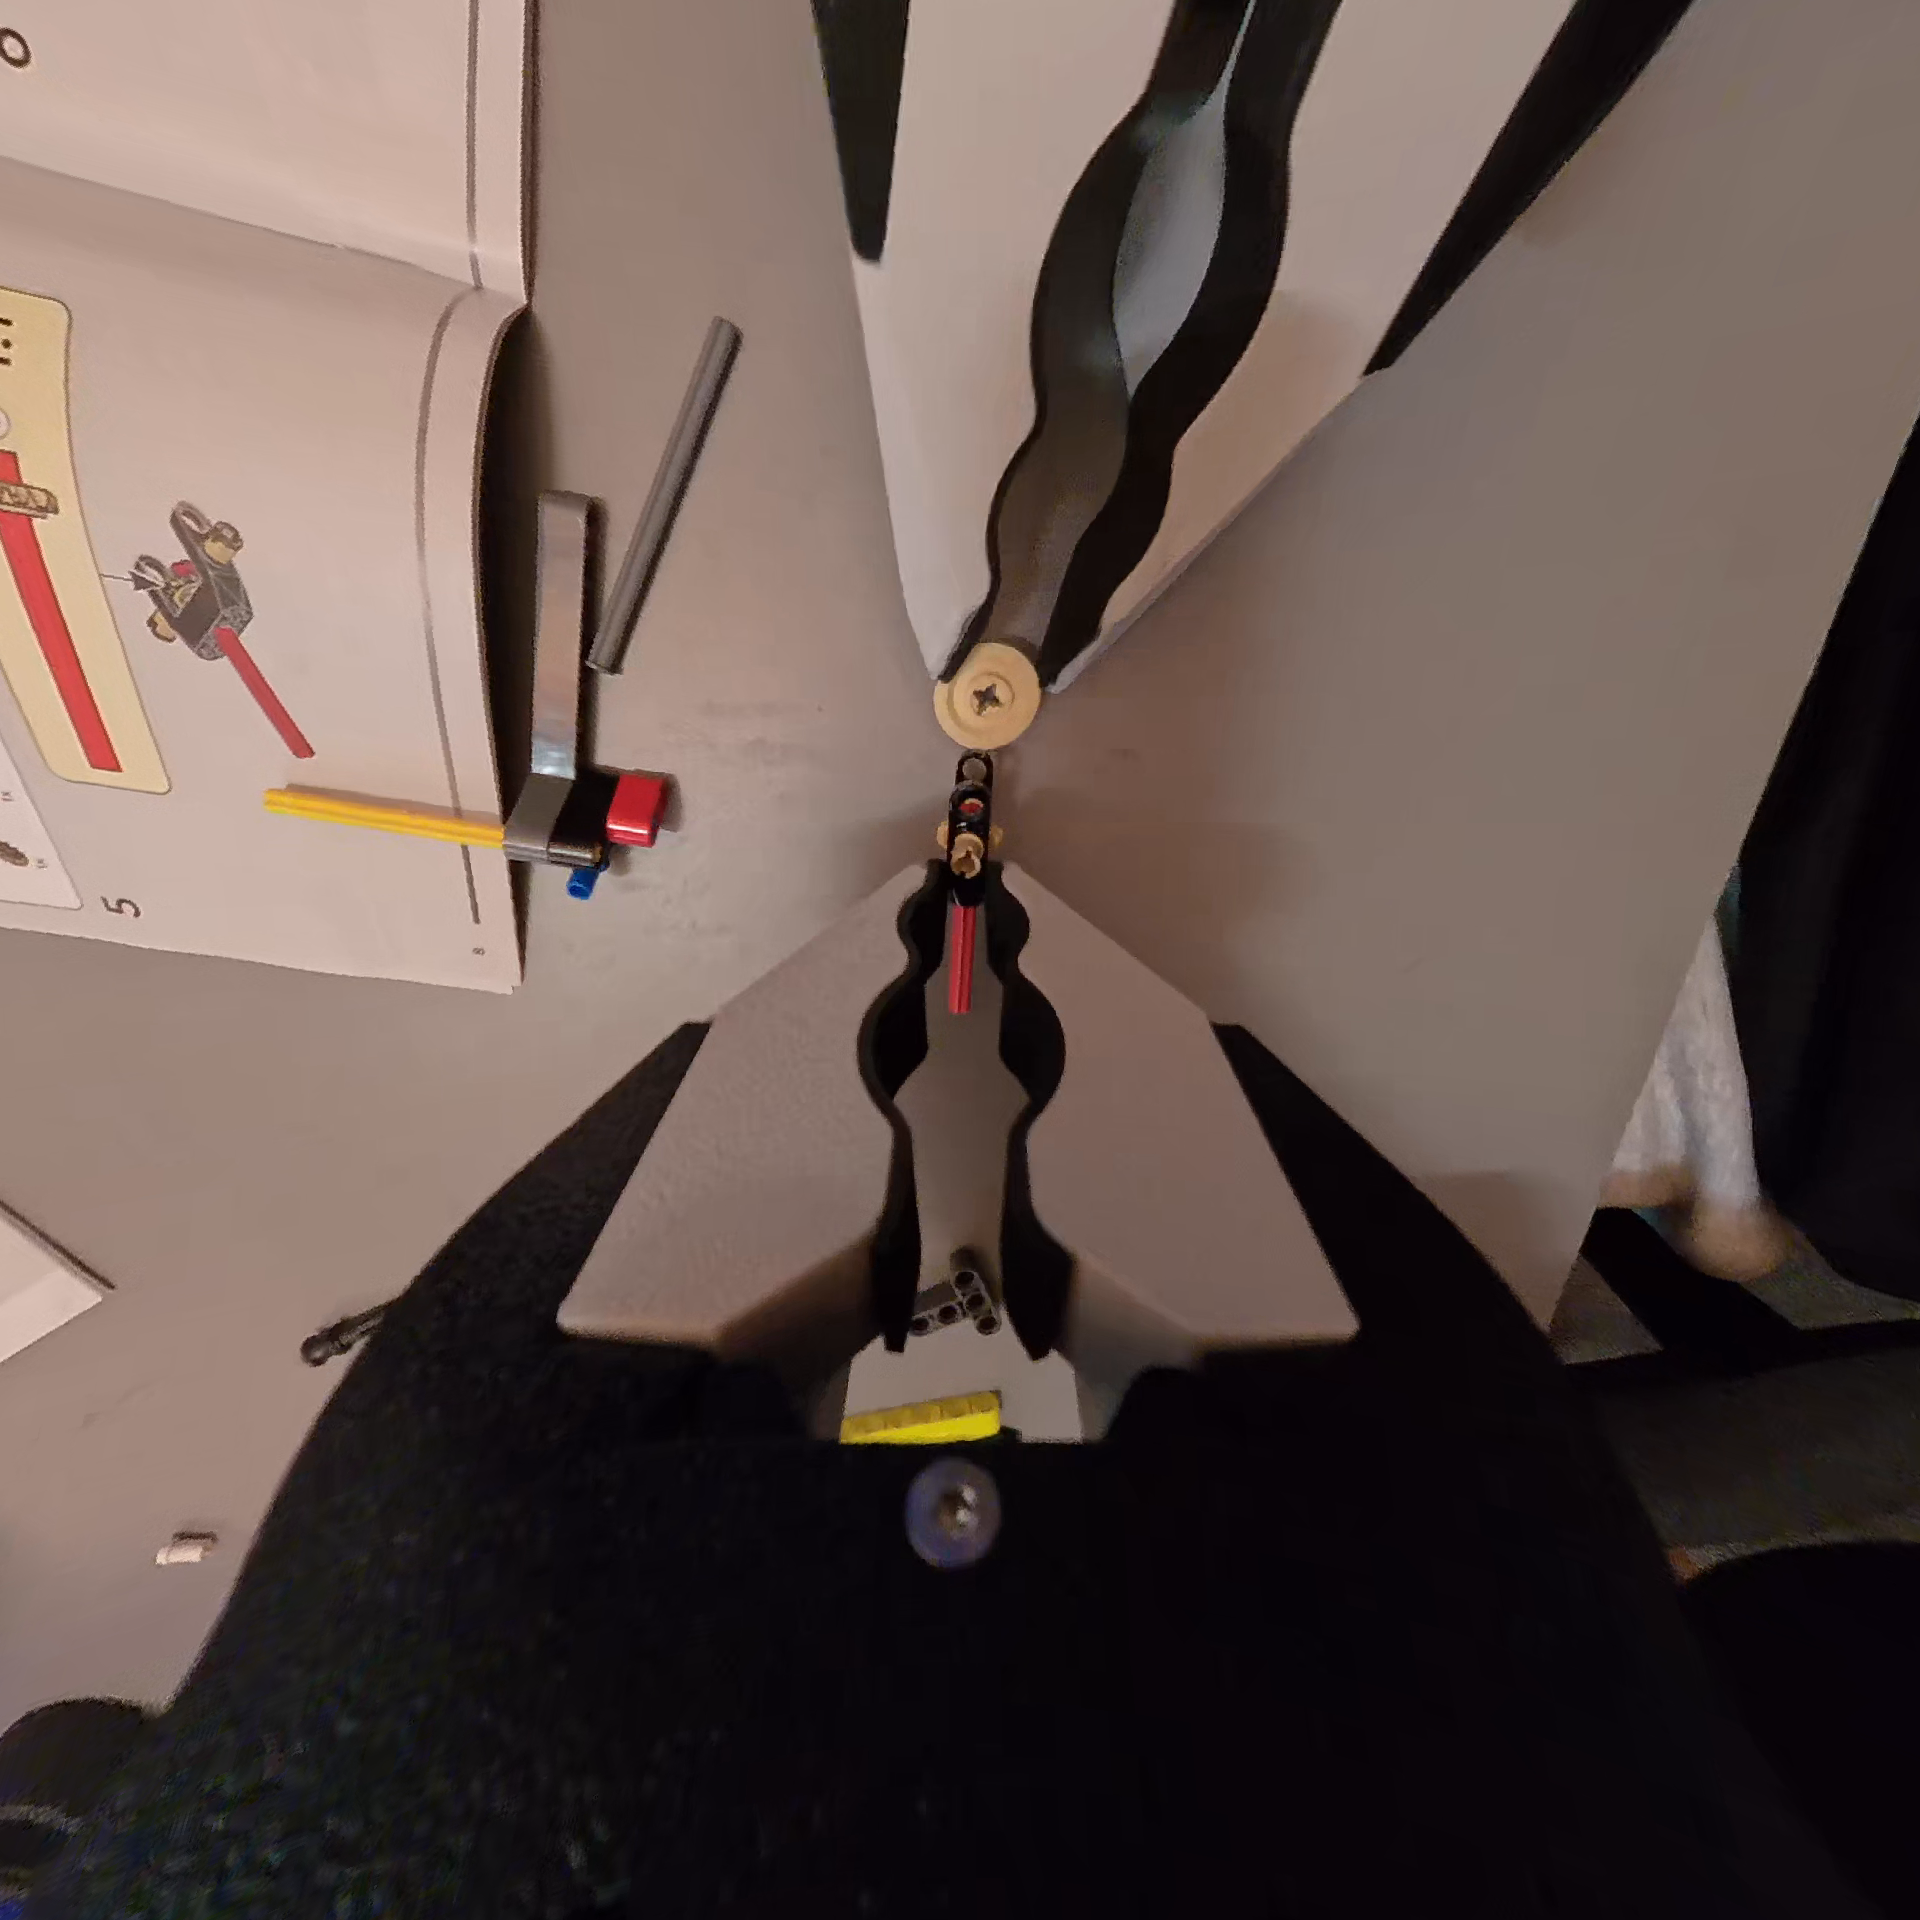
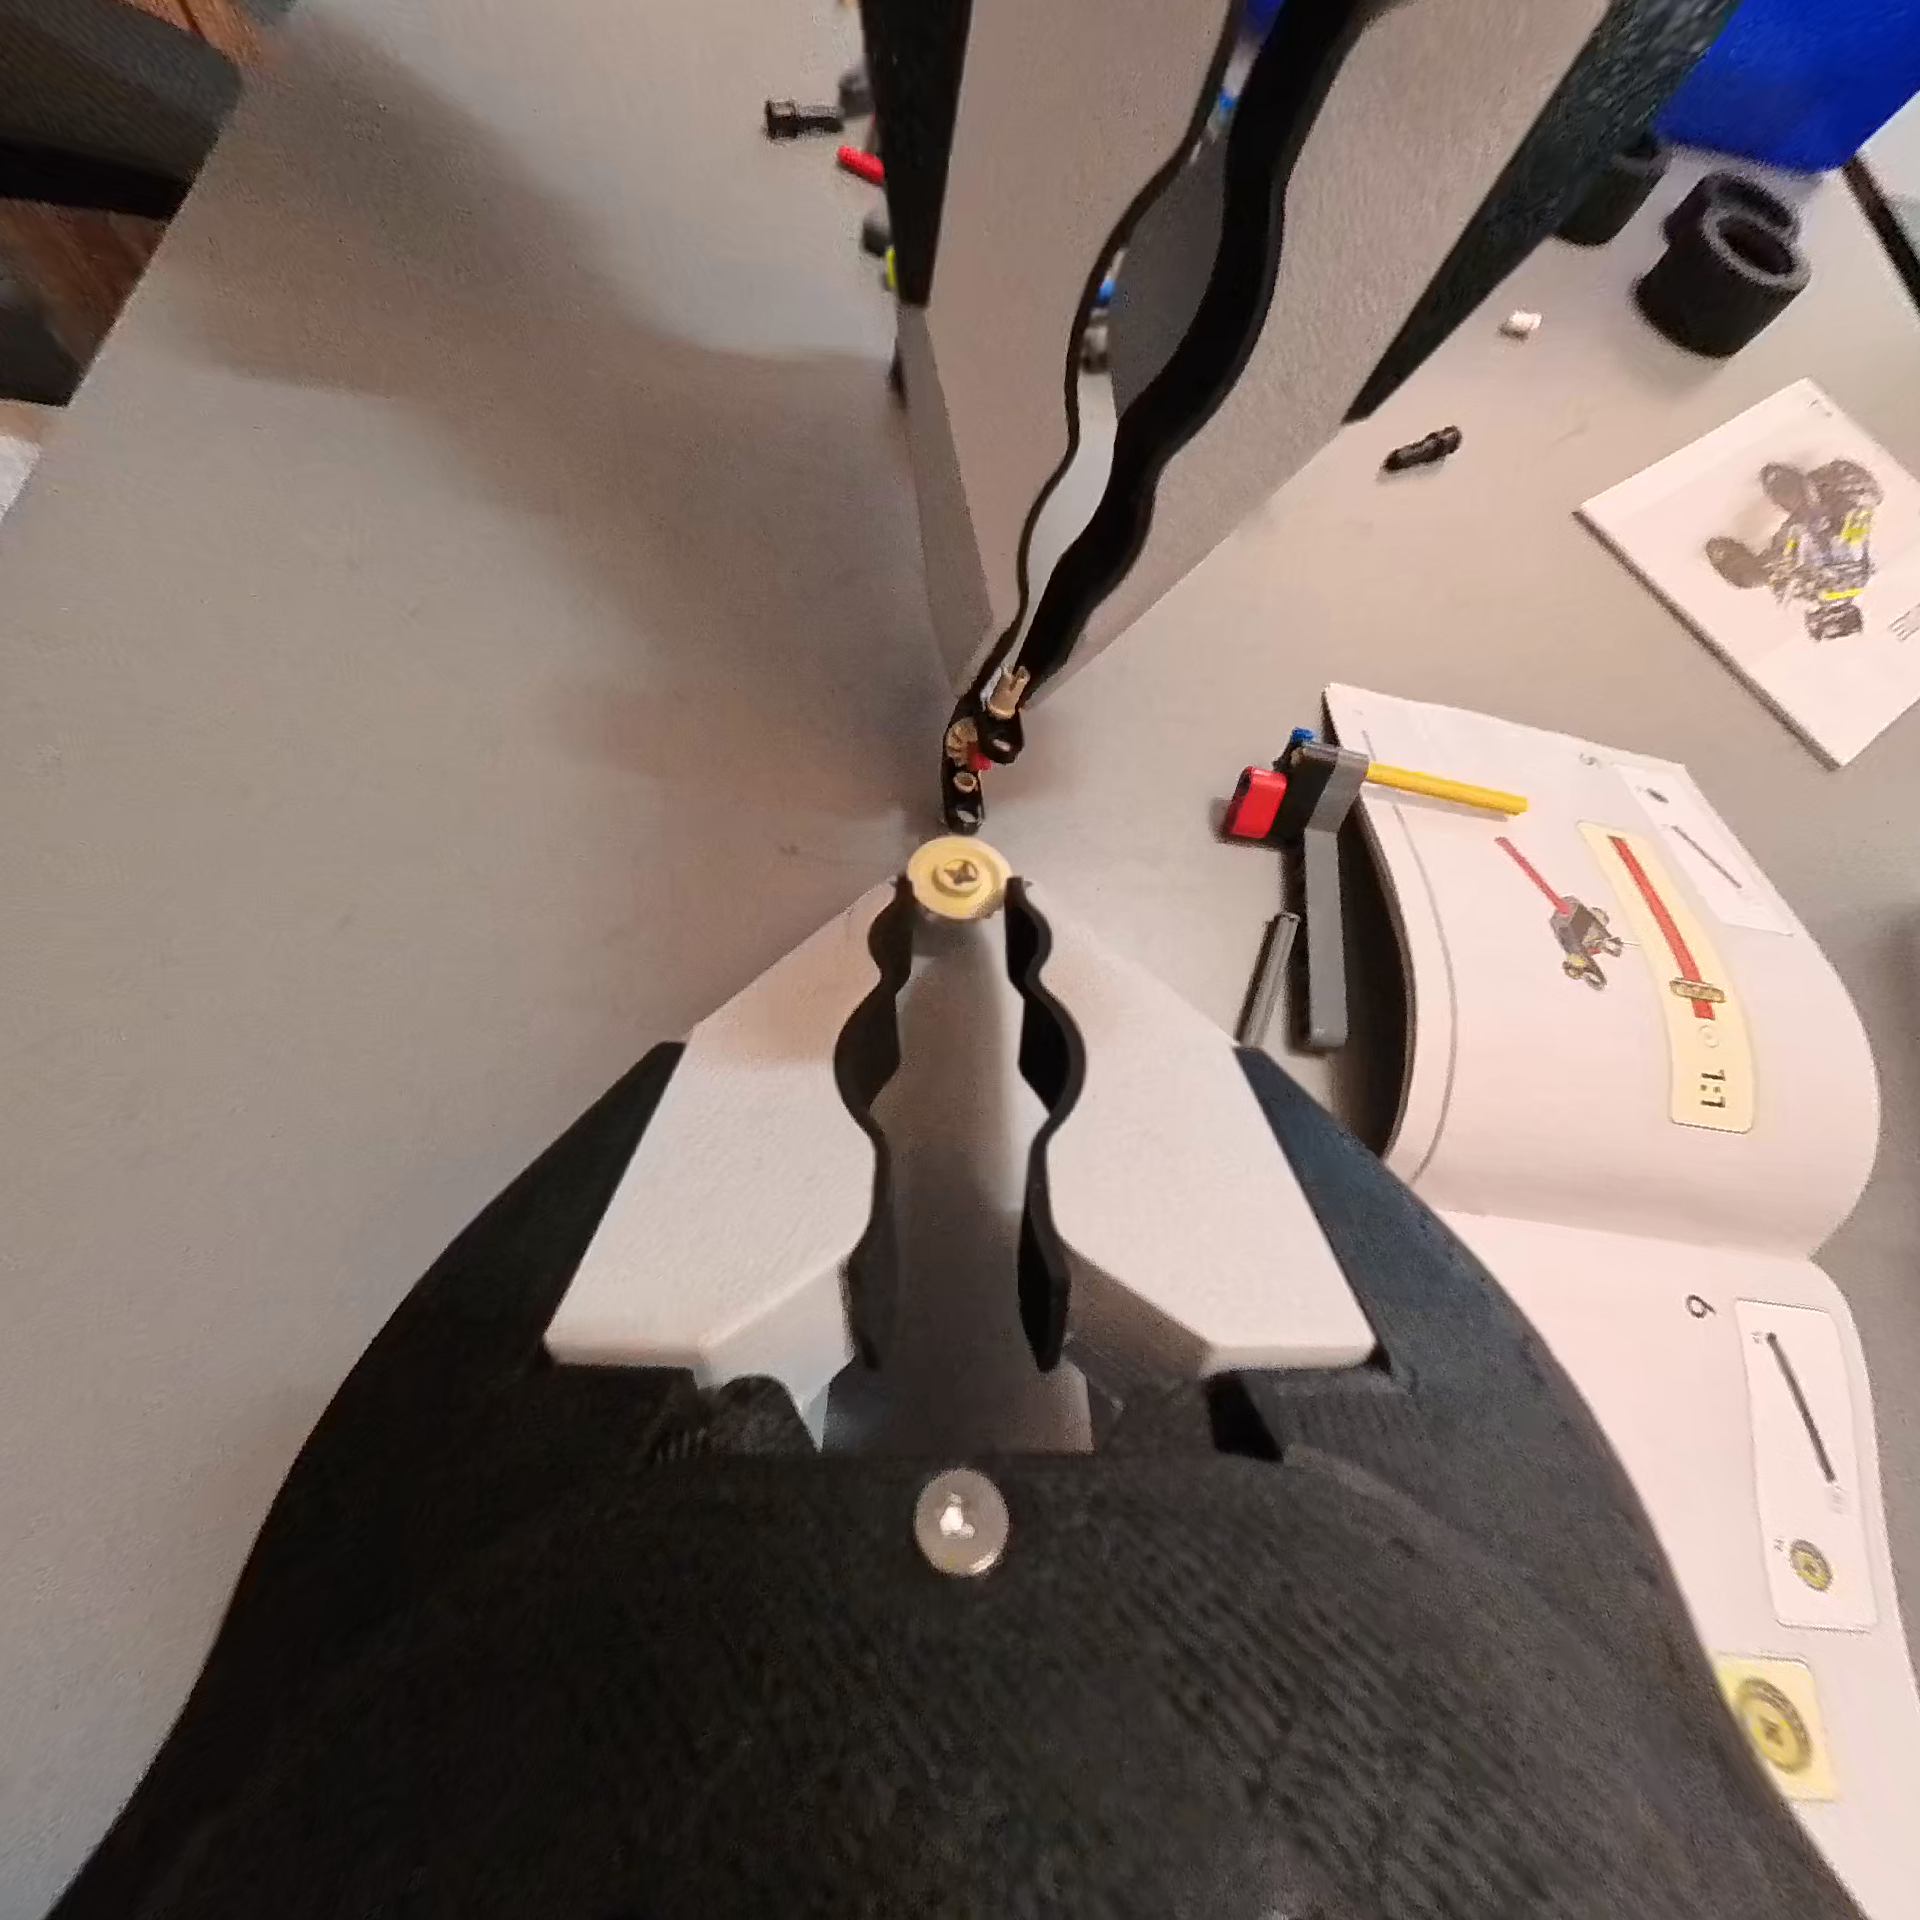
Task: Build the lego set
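My left gripper [image 1: 966,883] is shut on a small black sub-assembly [image 1: 970,831] with tan pins and a red axle [image 1: 962,961] that runs back between the fingers. My right gripper [image 2: 958,888] is shut on a round tan gear piece [image 2: 958,878] with a cross hole. The two grippers point at each other above the grey table, tips a short gap apart. The tan piece [image 1: 987,698] faces the black assembly's end hole. The black assembly also shows in the right wrist view [image 2: 977,753], held by the left gripper's tips.
An open instruction booklet [image 1: 260,623] lies left of the left gripper and shows in the right wrist view [image 2: 1621,987]. Beside it lie a grey-black-red assembly with a yellow axle [image 1: 561,810] and a grey axle [image 1: 665,499]. Black tyres [image 2: 1725,270] and loose small parts lie farther off. The grippers are tip to tip, or close to it.
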Demonstrator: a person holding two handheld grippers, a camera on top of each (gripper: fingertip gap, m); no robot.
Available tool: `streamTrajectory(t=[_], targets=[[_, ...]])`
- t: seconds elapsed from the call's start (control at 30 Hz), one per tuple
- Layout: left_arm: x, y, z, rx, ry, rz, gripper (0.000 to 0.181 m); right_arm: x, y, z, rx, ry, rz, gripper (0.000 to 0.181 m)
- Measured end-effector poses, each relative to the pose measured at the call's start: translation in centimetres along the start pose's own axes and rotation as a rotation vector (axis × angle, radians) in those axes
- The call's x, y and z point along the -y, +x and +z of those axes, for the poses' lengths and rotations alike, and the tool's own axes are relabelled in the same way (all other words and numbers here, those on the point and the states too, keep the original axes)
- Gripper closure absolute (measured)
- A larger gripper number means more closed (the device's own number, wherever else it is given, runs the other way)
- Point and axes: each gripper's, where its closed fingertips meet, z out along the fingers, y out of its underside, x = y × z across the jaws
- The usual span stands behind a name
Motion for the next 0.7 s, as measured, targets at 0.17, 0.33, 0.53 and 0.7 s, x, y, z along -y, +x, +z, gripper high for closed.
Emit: streamTrajectory(t=[0.17, 0.33, 0.53, 0.7], targets=[[0.4, -0.1, 0.1, 0.014, -0.018, 0.017, 0.176, 0.8, 0.5, -0.3, -0.017, 0.041, 0.022, 0.166], [0.5, -0.1, 0.1, 0.021, -0.026, 0.026, 0.176, 1.1, 0.9, -0.7, -0.029, 0.076, 0.051, 0.167], [0.5, -0.1, 0.1, 0.014, -0.016, 0.019, 0.176, 1.8, 1.2, -1.2, -0.029, 0.142, 0.104, 0.167], [0.4, -0.1, 0.1, 0.015, -0.015, 0.021, 0.176, 2.8, 0.9, -0.9, -0.018, 0.182, 0.102, 0.167]])
